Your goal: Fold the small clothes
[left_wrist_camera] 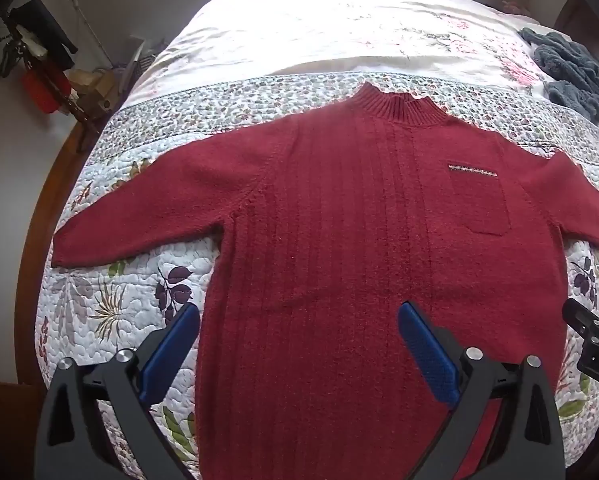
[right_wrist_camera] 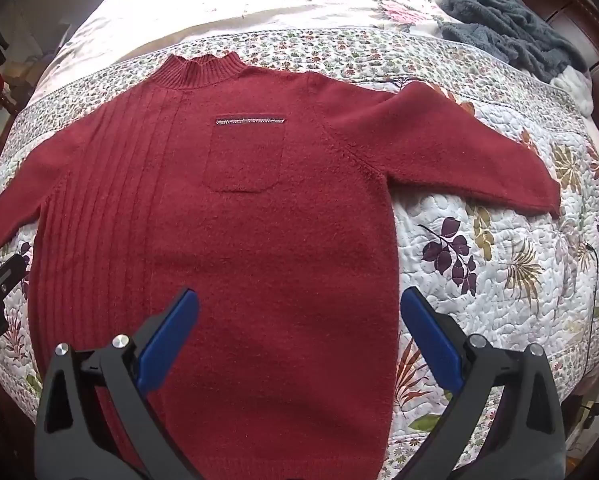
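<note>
Red knit sweater (left_wrist_camera: 339, 220) spread flat, face up, on quilted bedspread (left_wrist_camera: 111, 296). Left gripper (left_wrist_camera: 299, 320) and right gripper (right_wrist_camera: 299, 308) both spread wide, empty, above hem. Probably soft, limp, fairly light; best pinched at sleeve cuffs or hem corners.

dark red knit sweater (left_wrist_camera: 339, 220) lies flat, front up, sleeves spread, unfolded on floral quilt (left_wrist_camera: 111, 300).

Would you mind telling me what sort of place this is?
Most likely a bedroom: the red sweater lies spread on a bed's floral quilt, a grey fleece garment heaped beyond it.
</note>
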A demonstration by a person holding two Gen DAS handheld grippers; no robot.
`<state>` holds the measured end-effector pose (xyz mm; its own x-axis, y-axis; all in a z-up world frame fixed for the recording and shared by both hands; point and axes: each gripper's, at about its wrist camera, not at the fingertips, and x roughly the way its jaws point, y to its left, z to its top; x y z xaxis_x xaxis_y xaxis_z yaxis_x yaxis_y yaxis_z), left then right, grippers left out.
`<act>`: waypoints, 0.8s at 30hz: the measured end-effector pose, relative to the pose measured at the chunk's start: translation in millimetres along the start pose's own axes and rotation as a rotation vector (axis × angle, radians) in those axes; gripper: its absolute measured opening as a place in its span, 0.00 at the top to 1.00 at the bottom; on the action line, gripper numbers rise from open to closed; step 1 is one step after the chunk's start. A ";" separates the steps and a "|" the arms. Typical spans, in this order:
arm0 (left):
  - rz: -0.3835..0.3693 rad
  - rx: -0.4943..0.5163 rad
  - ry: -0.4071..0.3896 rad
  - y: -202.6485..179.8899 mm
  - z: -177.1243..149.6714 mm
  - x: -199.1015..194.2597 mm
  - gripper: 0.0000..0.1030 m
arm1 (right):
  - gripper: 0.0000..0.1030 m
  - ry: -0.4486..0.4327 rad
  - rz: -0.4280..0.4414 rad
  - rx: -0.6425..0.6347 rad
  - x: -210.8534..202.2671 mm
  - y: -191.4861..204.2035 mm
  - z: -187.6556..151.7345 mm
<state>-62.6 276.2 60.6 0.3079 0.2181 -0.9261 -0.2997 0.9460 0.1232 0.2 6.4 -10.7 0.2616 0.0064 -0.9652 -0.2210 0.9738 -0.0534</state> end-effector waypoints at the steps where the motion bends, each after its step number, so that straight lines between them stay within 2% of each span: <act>1: 0.002 0.000 0.000 0.0 -0.2 0.2 0.04 | 0.03 0.000 0.001 0.002 0.8 0.1 0.0; 24: 0.018 0.005 -0.005 -0.4 -0.6 3.1 0.04 | 0.03 0.006 0.013 0.004 7.2 0.9 -1.7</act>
<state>-62.0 276.3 57.5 0.3069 0.2365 -0.9219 -0.3007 0.9431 0.1419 0.3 7.0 -18.1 0.2533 0.0176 -0.9672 -0.2206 0.9745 -0.0401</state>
